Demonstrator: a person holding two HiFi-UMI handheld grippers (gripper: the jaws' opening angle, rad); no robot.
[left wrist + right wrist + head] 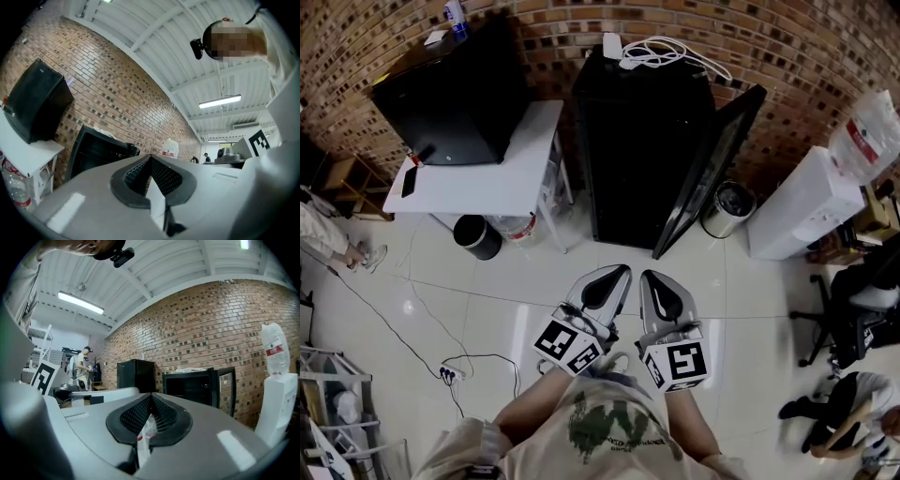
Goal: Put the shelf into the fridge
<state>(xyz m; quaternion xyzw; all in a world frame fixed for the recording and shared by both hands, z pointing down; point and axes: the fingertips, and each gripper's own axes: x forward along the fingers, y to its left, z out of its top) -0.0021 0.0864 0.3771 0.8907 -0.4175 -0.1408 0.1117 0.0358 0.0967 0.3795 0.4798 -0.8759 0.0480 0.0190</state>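
Fridge (642,141) against the brick wall (806,56), its door (712,159) open on its right side, cable (661,52) on top, table (478,183) just left bearing a cabinet (455,94), bin (476,236) on the floor before the table, can (729,206) right of the door, water dispenser (802,202) farther right, bottle (865,136) on it.

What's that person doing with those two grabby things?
A person stands facing a black fridge whose door hangs open. They hold the left gripper and the right gripper side by side, pointing toward it. Both are shut with nothing in them. I can't see a shelf anywhere in these views.
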